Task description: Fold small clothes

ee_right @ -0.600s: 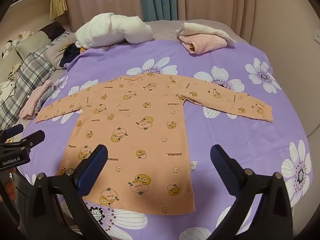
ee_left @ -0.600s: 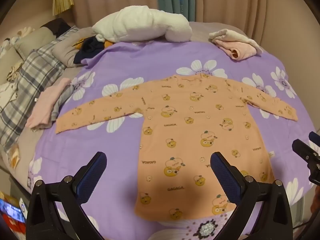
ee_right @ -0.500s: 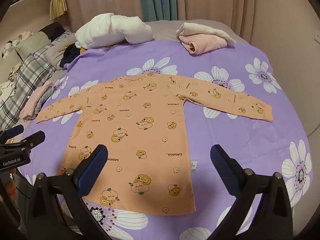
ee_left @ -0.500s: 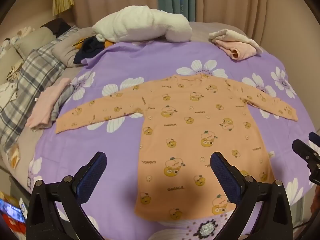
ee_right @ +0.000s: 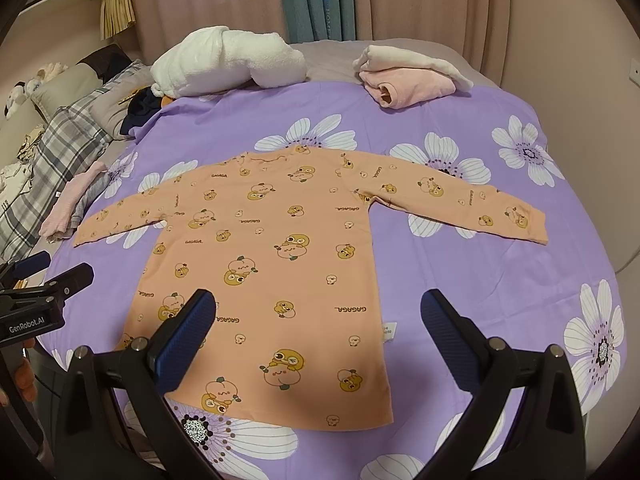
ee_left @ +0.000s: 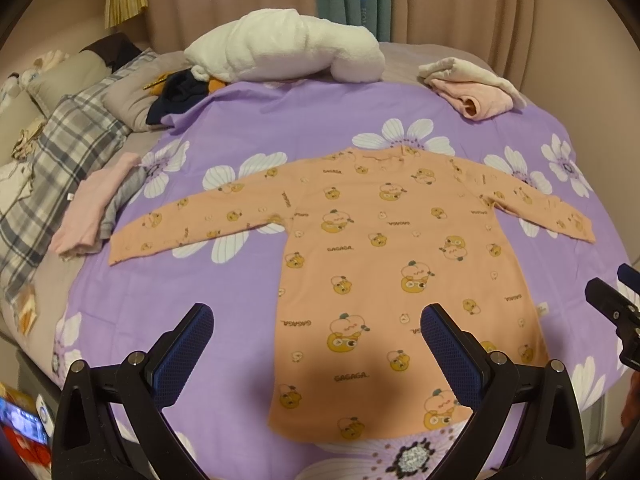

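Evidently nothing has changed over the last half second. Left wrist view: we see the left gripper (ee_left: 316, 336) with its jaws spread wide and nothing between them, hovering above the near hem of the shirt (ee_left: 400, 264). The shirt lies flat on the purple sheet (ee_left: 304, 120), front up, both sleeves out to the sides, collar away from us. The right gripper's tip (ee_left: 616, 308) shows just off the shirt's right side seam. Beyond the collar sit a white bundle (ee_left: 288, 48) and a pink garment (ee_left: 472, 88).

Right wrist view: we see the right gripper (ee_right: 318, 330) likewise spread and empty, over the shirt's (ee_right: 280, 256) lower right half; the left gripper (ee_right: 44, 280) hangs off its left side seam. Since the shirt matches the earlier frames, we judge that folding has not begun and that both tools are poised for a first grasp.
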The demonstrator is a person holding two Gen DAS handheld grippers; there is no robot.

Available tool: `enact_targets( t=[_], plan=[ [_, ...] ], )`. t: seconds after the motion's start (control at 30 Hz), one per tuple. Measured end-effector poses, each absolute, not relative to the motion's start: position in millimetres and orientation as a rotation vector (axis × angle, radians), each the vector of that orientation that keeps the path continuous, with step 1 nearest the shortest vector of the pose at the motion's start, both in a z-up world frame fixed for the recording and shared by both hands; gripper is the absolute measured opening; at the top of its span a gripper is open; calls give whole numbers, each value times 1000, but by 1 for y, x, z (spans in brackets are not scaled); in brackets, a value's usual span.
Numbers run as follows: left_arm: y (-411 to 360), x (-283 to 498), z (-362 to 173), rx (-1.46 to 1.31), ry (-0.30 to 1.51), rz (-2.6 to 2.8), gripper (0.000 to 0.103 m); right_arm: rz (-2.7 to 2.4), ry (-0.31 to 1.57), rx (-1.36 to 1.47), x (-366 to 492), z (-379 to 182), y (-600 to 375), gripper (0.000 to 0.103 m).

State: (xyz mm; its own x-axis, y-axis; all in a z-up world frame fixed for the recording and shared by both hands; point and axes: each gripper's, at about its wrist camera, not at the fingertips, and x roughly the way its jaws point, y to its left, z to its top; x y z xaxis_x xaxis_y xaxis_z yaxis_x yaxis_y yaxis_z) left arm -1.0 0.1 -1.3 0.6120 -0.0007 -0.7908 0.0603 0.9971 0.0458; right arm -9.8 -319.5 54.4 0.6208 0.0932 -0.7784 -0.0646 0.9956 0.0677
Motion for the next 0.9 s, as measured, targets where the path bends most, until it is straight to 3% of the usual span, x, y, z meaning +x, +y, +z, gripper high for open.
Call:
enact_targets(
  t=[0.9],
  plan=[
    [1, -1, -1, 71, 909, -35, 102, 95, 900, 30, -10, 58, -311, 103]
  ],
)
